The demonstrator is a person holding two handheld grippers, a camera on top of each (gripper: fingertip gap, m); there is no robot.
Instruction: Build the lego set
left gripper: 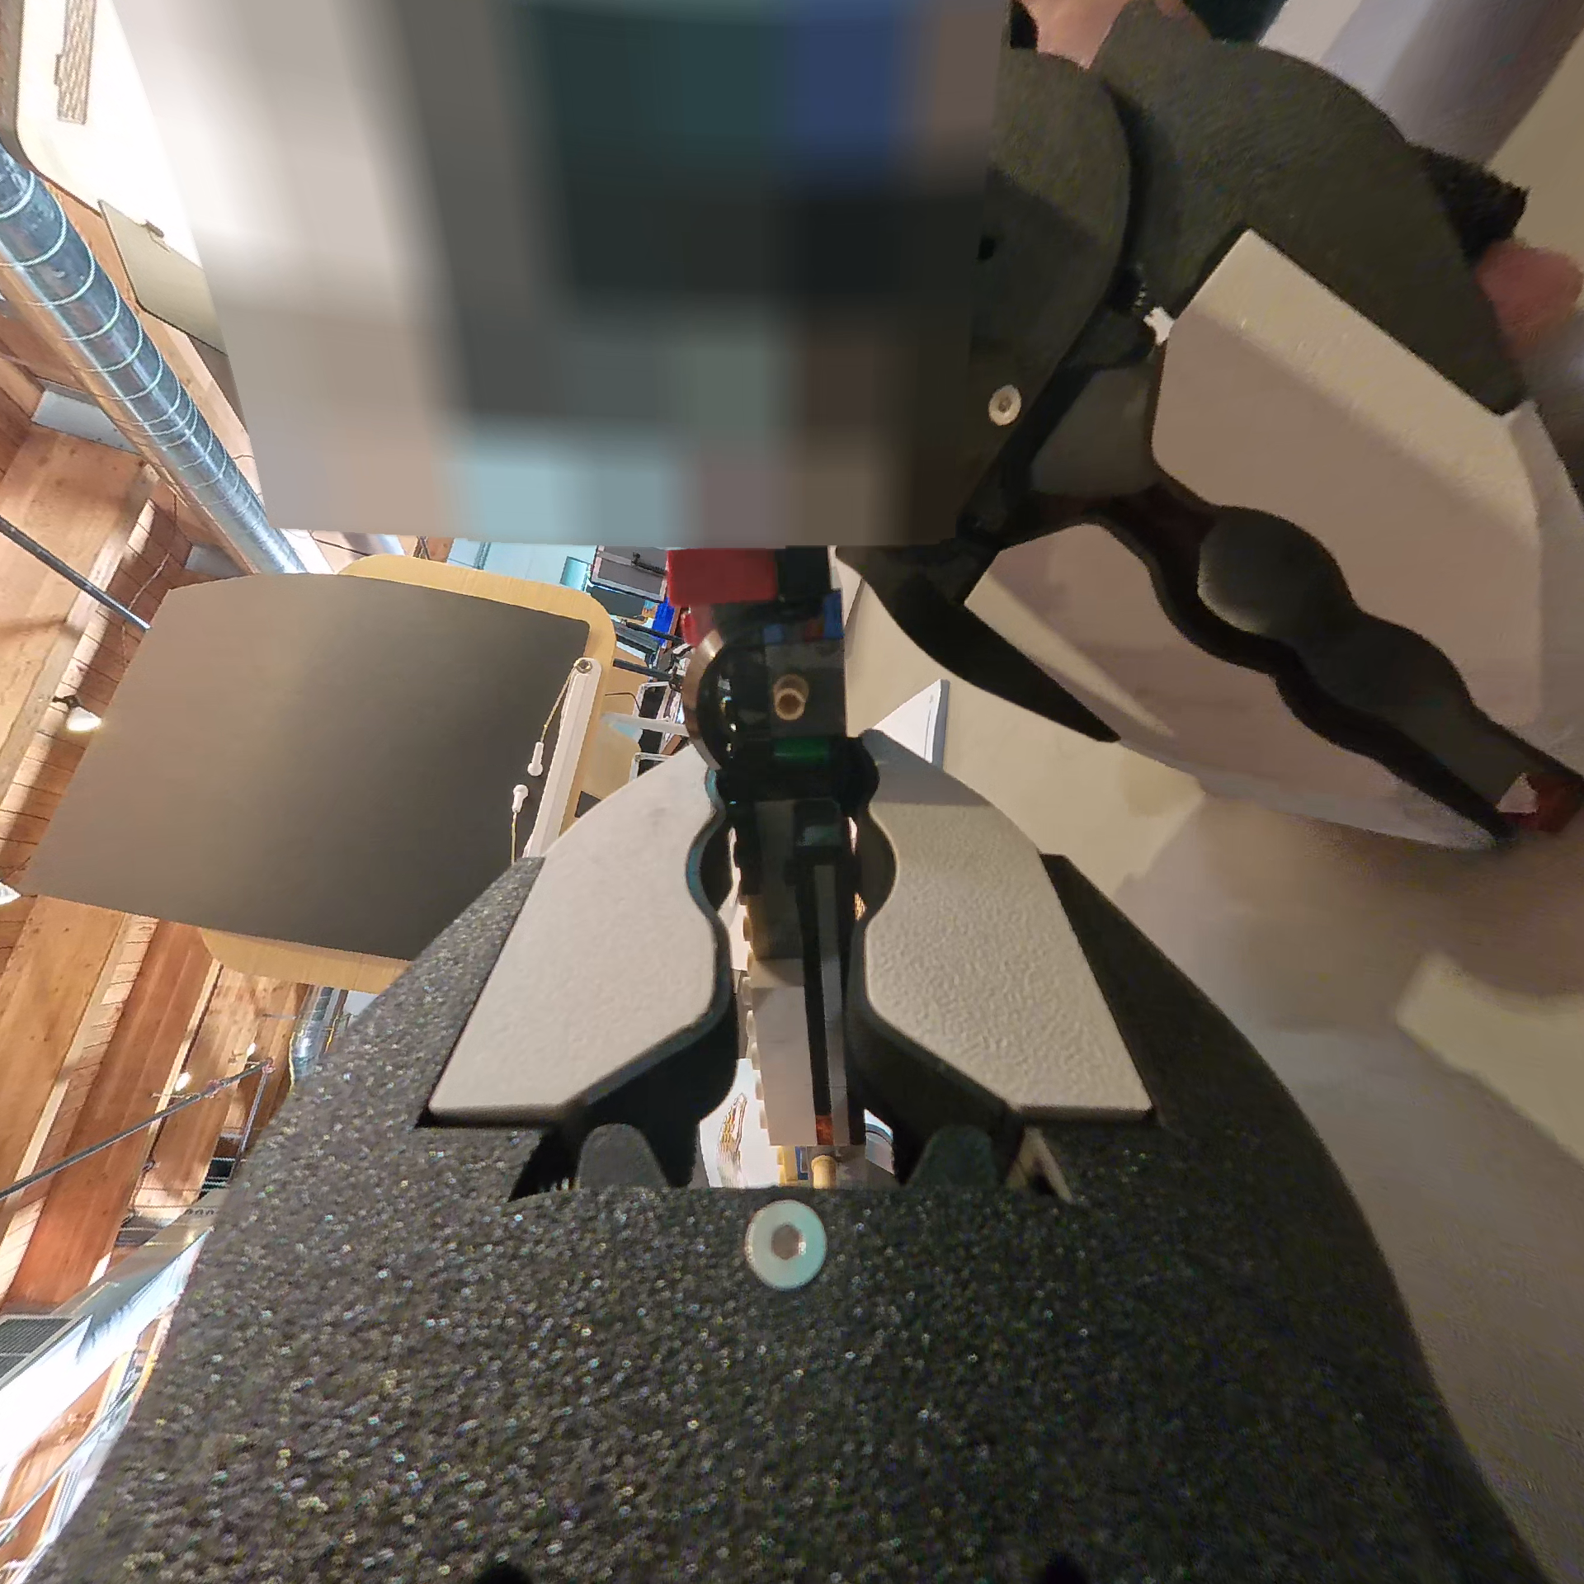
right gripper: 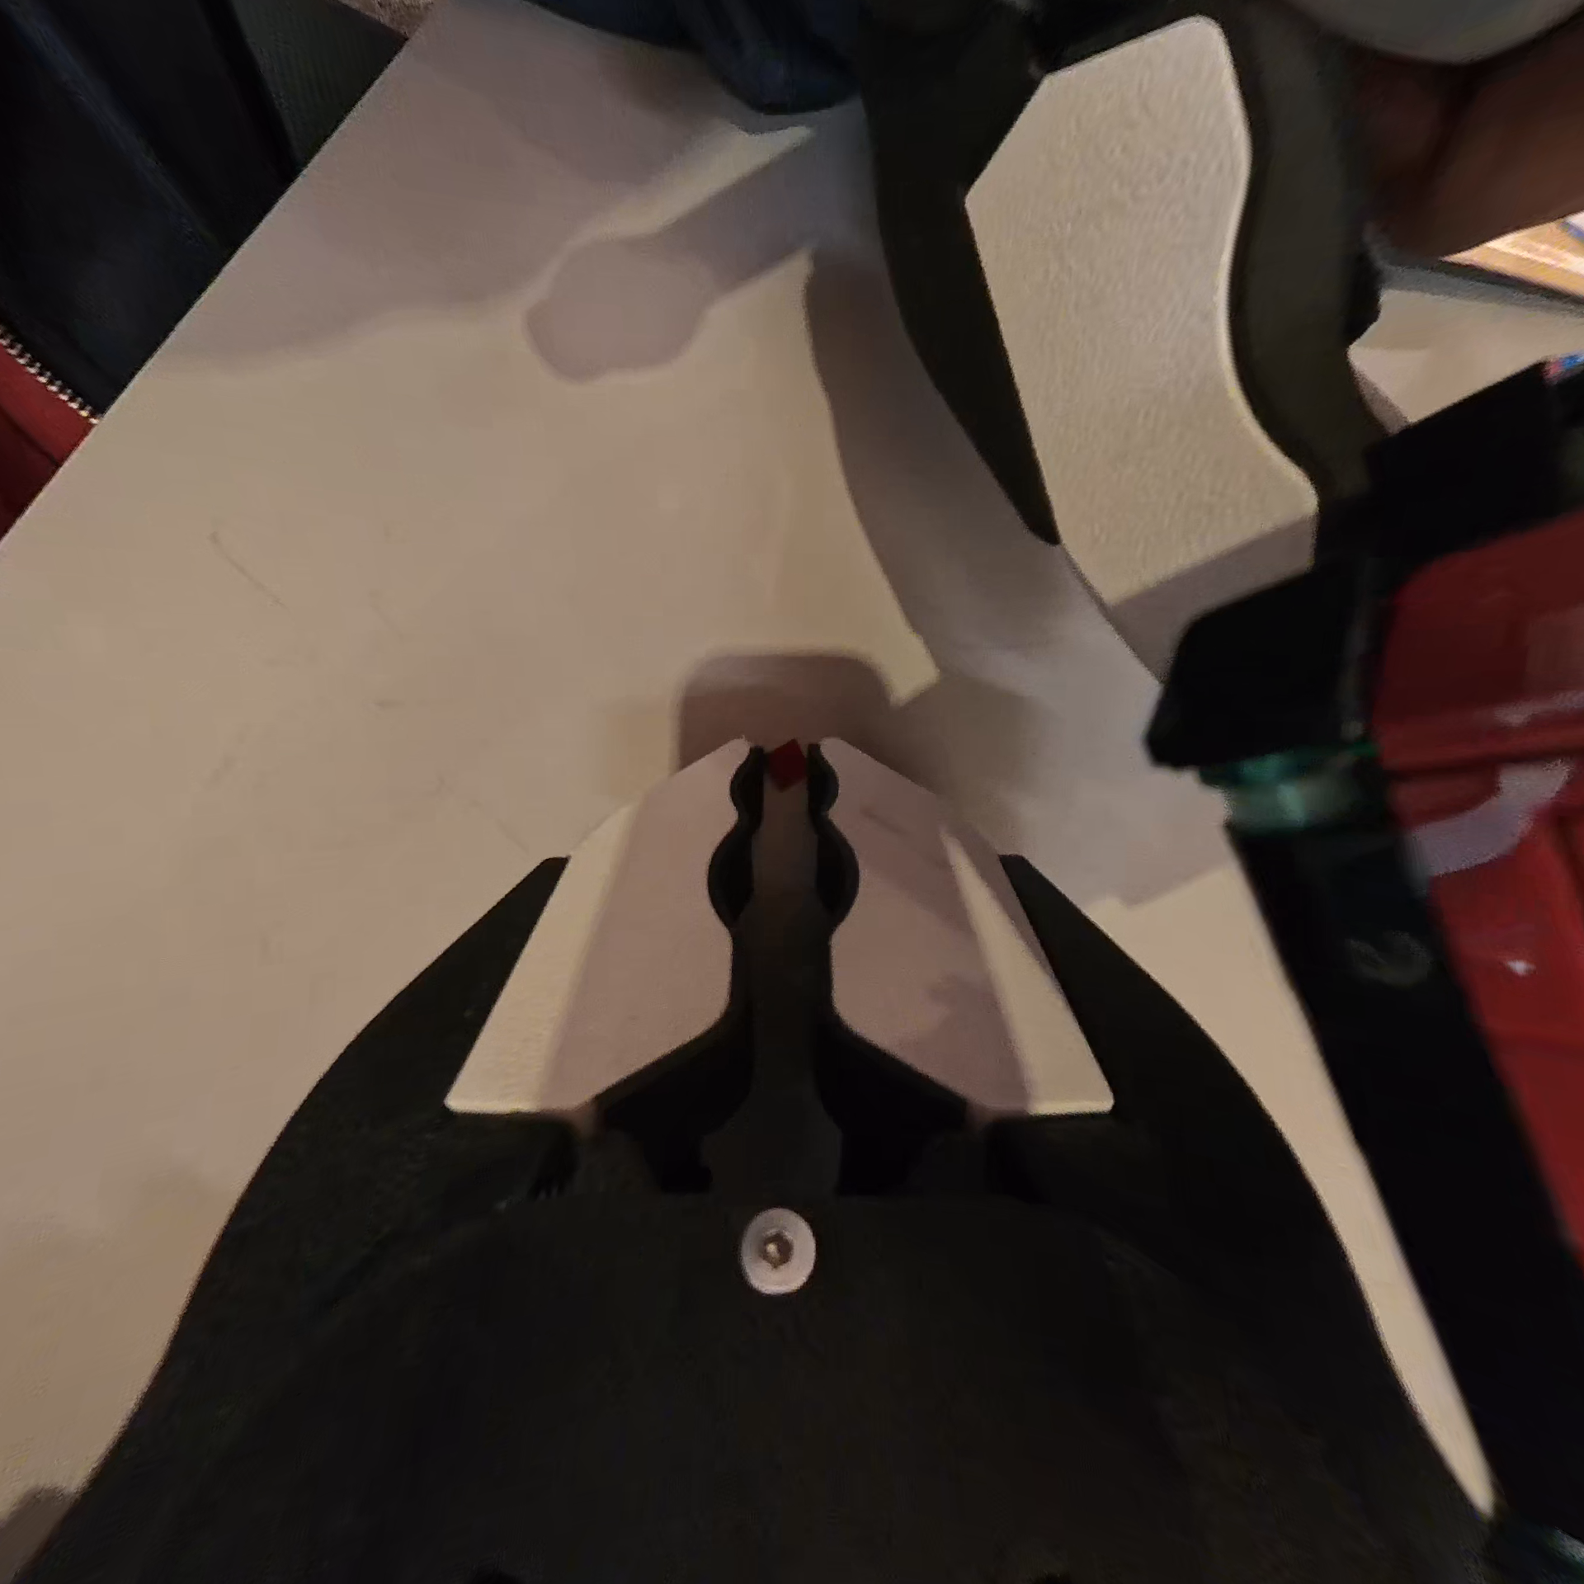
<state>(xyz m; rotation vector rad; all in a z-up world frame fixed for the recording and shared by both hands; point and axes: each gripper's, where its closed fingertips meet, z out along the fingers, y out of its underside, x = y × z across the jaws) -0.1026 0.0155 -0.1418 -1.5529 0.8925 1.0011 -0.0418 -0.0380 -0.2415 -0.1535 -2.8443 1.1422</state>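
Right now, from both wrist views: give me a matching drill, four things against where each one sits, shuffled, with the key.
Things:
1. brick model
2. small red piece
3. table
4. metal duct

Places:
A. between the right tool's tips
B. in the background, along the wooden boards
C. clamped in the left tool
D. white, under the right tool

Pairs: 1-C, 2-A, 3-D, 4-B
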